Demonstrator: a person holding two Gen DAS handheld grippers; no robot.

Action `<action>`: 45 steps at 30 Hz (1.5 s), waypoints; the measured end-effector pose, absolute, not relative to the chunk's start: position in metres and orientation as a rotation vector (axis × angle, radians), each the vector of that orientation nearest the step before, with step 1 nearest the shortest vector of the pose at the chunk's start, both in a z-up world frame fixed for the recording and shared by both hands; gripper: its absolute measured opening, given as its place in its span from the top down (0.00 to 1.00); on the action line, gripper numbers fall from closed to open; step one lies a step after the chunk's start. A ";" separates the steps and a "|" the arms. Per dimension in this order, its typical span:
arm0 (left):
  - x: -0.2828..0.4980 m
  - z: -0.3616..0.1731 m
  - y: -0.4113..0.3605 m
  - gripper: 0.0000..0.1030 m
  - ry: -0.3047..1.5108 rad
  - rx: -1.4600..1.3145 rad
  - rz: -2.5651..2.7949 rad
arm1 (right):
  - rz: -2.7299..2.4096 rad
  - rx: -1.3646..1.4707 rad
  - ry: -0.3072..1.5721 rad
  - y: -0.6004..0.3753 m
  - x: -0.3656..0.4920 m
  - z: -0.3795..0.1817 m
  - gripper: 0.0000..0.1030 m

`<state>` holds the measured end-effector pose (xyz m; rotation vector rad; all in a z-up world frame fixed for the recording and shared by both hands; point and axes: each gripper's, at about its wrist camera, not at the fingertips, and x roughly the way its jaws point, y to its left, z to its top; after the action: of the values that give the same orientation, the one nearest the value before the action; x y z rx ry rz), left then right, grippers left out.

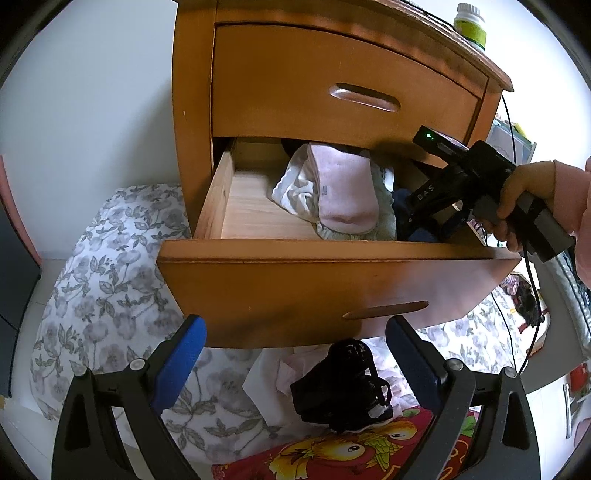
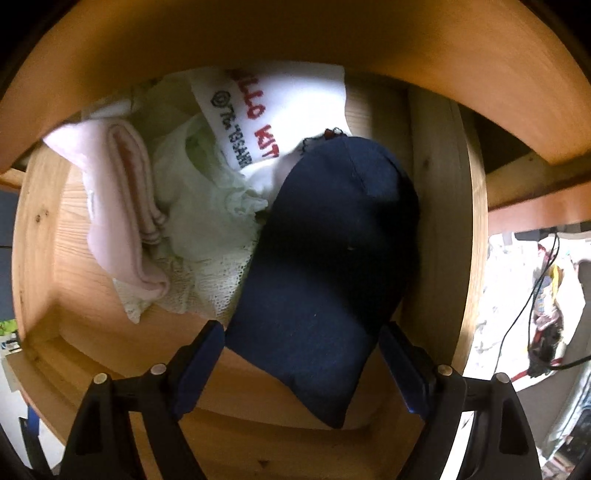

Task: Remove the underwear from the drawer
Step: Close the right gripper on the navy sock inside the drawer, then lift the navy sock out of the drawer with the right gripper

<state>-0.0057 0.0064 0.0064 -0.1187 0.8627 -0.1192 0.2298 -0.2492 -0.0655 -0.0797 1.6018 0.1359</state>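
Note:
The lower drawer of a wooden nightstand stands pulled out. Inside lie a pink folded piece, pale green lacy underwear, a white printed garment and a navy garment. My right gripper points straight down into the drawer. Its blue pads stand on either side of the navy garment's near end, close to its edges, without squeezing it. My left gripper hangs open in front of the drawer, above a black underwear piece lying on the bed.
A closed upper drawer overhangs the open one. A green-labelled bottle stands on the nightstand top. A floral bedsheet and a red patterned cloth lie below. A hand grips the right tool, with cables trailing at the right.

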 end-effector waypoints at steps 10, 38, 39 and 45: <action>-0.005 0.004 0.007 0.05 0.877 -0.122 -0.120 | 0.145 -0.129 1.608 -0.235 0.231 -0.071 0.25; -0.007 0.004 0.008 0.05 0.899 -0.137 -0.126 | 0.158 -0.124 1.509 -0.265 0.221 -0.041 0.86; -0.008 0.005 0.008 0.05 0.899 -0.137 -0.127 | 0.158 -0.121 1.506 -0.266 0.220 -0.038 0.86; -0.009 0.007 0.009 0.05 0.899 -0.140 -0.123 | 0.172 -0.102 1.460 -0.276 0.213 -0.019 0.88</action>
<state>-0.0087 0.0091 0.0072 -0.1397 0.8990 -0.1232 0.2131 -0.2765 -0.0185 -0.1021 1.4603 0.1717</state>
